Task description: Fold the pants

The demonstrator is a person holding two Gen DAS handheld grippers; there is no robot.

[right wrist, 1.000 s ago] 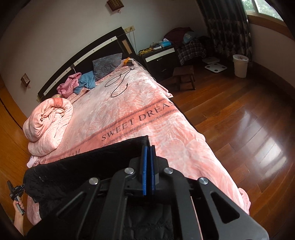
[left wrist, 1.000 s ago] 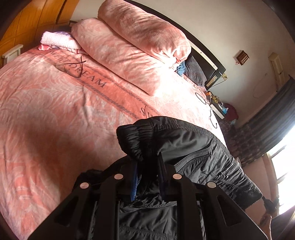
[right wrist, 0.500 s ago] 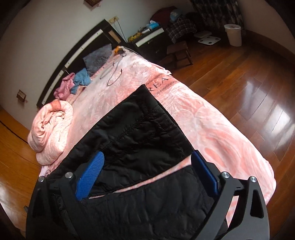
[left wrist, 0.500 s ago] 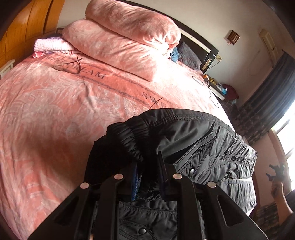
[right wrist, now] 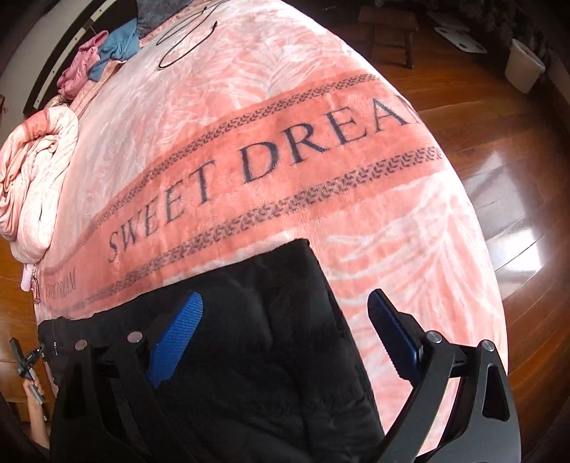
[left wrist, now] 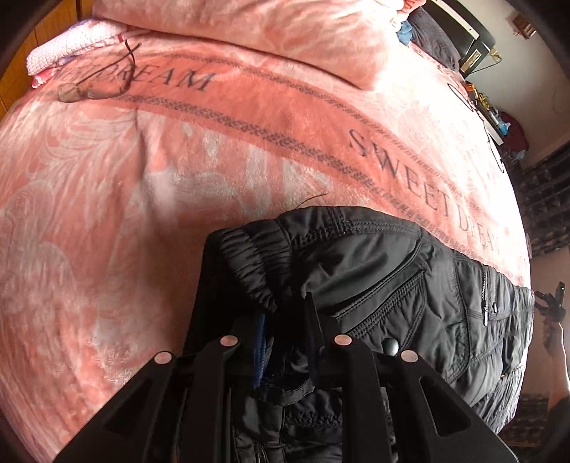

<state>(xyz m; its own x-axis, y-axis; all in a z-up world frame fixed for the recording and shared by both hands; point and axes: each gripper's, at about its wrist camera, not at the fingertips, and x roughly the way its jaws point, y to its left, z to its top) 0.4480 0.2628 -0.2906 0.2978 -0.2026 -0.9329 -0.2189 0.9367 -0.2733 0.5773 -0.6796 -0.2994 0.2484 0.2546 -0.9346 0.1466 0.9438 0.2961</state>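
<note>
Left gripper (left wrist: 285, 320): fingers pressed close together, pinching a bunch of the black pants (left wrist: 384, 277) at the gathered elastic waistband. Fabric is wadded between and over the finger tips; a blue pad edge shows on the left finger.

Right gripper (right wrist: 285, 320): fingers spread wide, blue pads (right wrist: 176, 334) well apart, nothing clamped. Black fabric of the pants (right wrist: 263, 356) lies under and between the open fingers; whether the pads touch it cannot be told.

Pants: lying on the pink blanket (left wrist: 142, 213) near the bed's foot edge, below the printed "SWEET DREAM" band (right wrist: 270, 164). In the left wrist view the waistband end is lifted in the pinch, with zip pockets and a snap button visible on the quilted fabric to the right. In the right wrist view a folded layer with a squared corner rests flat on the blanket.

Containers: a white bin (right wrist: 523, 67) stands on the wooden floor (right wrist: 516, 213) at upper right, well apart from the bed; its contents are not visible.

Other items on the bed: rolled pink quilt (right wrist: 32, 178) at the far side, pink and blue clothes (right wrist: 99, 57) near the headboard, a black cable (right wrist: 185, 42) looped on the blanket, eyeglasses (left wrist: 96, 85) on the blanket in the left wrist view. A small wooden stool (right wrist: 392, 32) stands on the floor beside the bed.
</note>
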